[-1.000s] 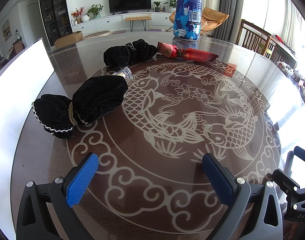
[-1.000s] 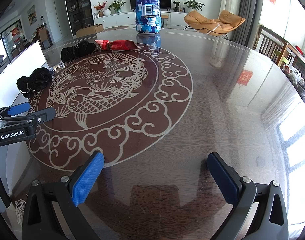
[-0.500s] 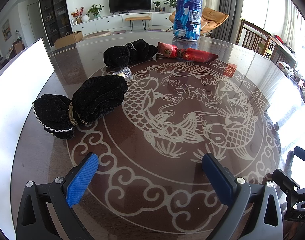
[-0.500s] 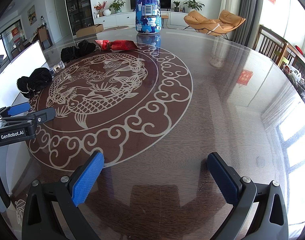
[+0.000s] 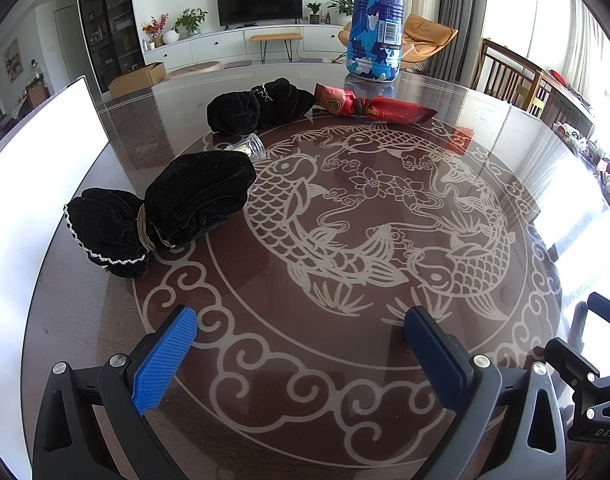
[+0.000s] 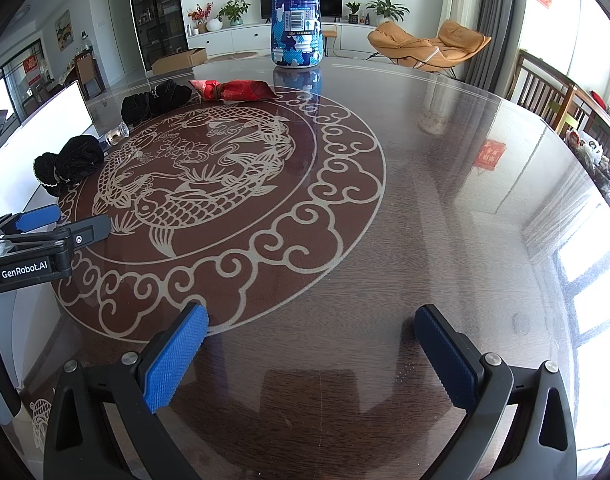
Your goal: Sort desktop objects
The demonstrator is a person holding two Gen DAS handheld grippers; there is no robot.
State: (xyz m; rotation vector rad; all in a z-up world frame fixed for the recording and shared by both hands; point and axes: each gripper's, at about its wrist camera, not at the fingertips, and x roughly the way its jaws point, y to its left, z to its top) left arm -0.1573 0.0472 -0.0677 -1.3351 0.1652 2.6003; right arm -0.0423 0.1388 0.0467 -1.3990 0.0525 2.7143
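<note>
A black velvet pouch tied with cord (image 5: 173,208) (image 6: 67,166) lies on the round table's left side. A second black pouch (image 5: 261,106) (image 6: 157,100) lies farther back, touching a red tied packet (image 5: 369,106) (image 6: 233,90). A small clear glass (image 5: 251,147) (image 6: 117,135) lies on its side between the pouches. A tall blue-and-white bottle (image 5: 377,24) (image 6: 297,16) stands at the far edge. My left gripper (image 5: 301,320) is open and empty, below and right of the near pouch. My right gripper (image 6: 311,316) is open and empty over bare wood.
A white board (image 5: 29,184) (image 6: 53,120) runs along the table's left edge. The table (image 6: 445,220) is dark wood under glass with a carp medallion. Wooden chairs (image 6: 553,96) stand at the far right. The left gripper's body (image 6: 37,240) shows at the right wrist view's left edge.
</note>
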